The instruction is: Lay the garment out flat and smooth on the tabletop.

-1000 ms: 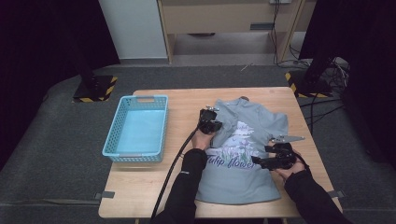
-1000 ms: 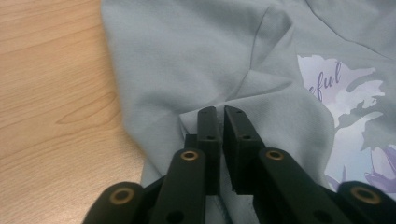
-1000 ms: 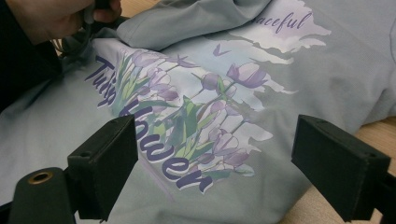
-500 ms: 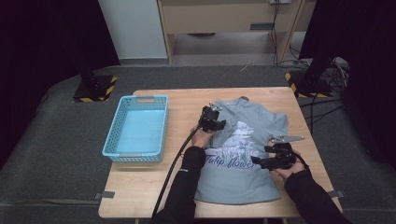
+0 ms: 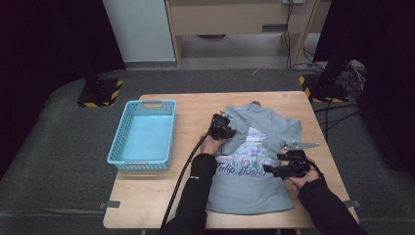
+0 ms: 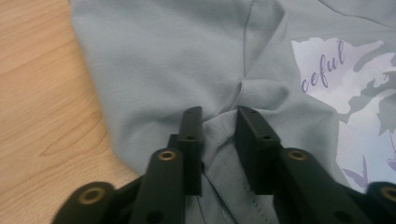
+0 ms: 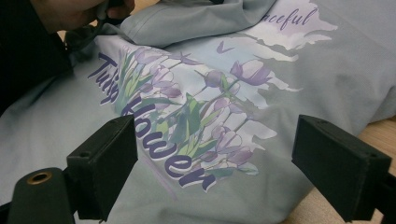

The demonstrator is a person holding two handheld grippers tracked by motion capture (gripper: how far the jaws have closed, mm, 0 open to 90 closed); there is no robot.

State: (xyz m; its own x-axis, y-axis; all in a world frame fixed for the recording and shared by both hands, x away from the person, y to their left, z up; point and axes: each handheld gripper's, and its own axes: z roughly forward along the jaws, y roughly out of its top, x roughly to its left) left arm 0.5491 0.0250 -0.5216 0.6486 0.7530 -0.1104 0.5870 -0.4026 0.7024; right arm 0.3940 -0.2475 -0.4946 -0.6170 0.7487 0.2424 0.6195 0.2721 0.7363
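Left sleeve of the grey T-shirt (image 5: 259, 161) now lies folded inward over the chest, where a second ago it was only partly drawn across; the left hand-held gripper (image 5: 222, 128) has shifted slightly with it, and little else has changed. The shirt lies face up on the right half of the counter (image 5: 191, 110), collar away from the person, tulip print (image 7: 187, 116) and lettering showing.

Left hand-held gripper: its jaws have just been closing, after a brief opening, with a ridge of sleeve cloth (image 6: 219, 126) and its stitched hem standing between them. In the left gripper view the fabric fills the narrow gap and seems lightly nipped, so I take it as holding the sleeve fold.

Right hand-held gripper (image 5: 288, 166): hovering over the lower right of the shirt, jaws wide apart, nothing between them. The right gripper view looks across the print from between its spread jaws.

Blue basket (image 5: 144, 134) stands to the left of the shirt, well apart from it, with nothing in it as far as I can see.

Judgement: folding looks barely begun. One sleeve is turned in. The right sleeve (image 5: 293, 129) lies out flat, the body is unfolded at full length, and placing the shirt in the basket, if that is the aim, is all still to come.
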